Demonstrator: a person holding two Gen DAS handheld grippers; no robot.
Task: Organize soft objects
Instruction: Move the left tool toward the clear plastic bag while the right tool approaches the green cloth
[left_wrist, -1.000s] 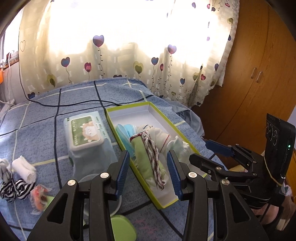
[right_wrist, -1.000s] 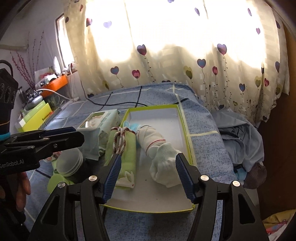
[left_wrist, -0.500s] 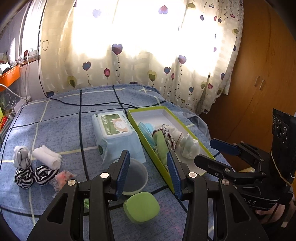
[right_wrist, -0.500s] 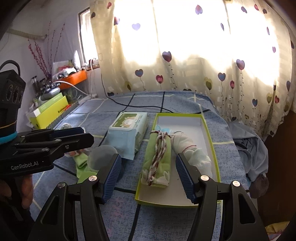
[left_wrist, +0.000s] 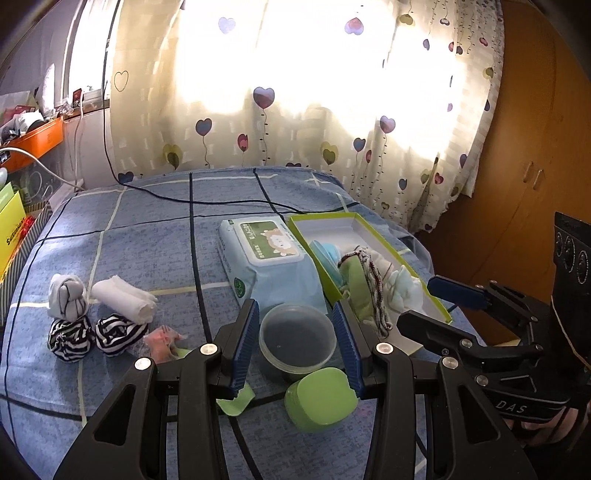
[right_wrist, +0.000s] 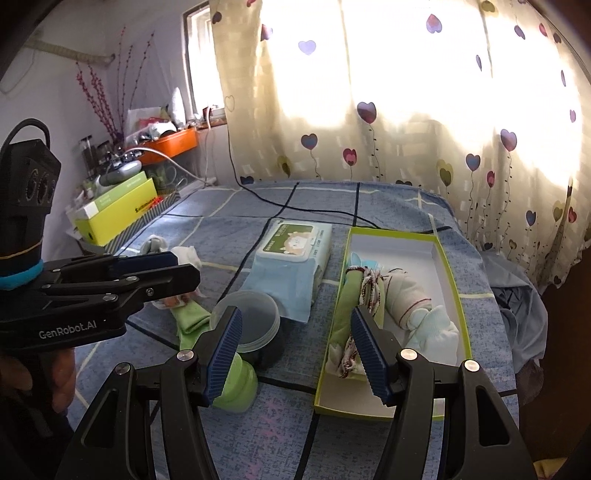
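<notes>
On a bed spread with a blue checked cover (left_wrist: 140, 236), two hand-held grippers hang empty above a half-finished tidy-up: the left gripper (left_wrist: 297, 343) and the right gripper (right_wrist: 295, 350) both stand with their blue pads apart and nothing between them. Part of the job looks done. The green-rimmed box (right_wrist: 447, 266) near the right edge of the bed already holds a green roll tied with a braided cord (right_wrist: 347, 306), a white sock bundle (right_wrist: 417, 310) beside it and something pale blue at the back, while the far end of the box is bare. What is left lies well apart on the other side: a white rolled cloth (left_wrist: 123, 297), a white knotted bundle (left_wrist: 66, 295), two black-and-white striped bundles (left_wrist: 92, 336), a small pink piece (left_wrist: 164, 338) and a green sock (right_wrist: 188, 321) near the left gripper. Between the loose pile and the box sit a pack of wet wipes (left_wrist: 266, 258), a clear plastic tub (left_wrist: 297, 338) and a green lid (left_wrist: 319, 400), so any carry across probably has to pass over them. The box sits close to the bed's right edge, above a heap of grey-blue cloth (right_wrist: 517, 295) on the floor side; the middle and far part of the cover offers open room, crossed only by a black cable (left_wrist: 207, 201).
</notes>
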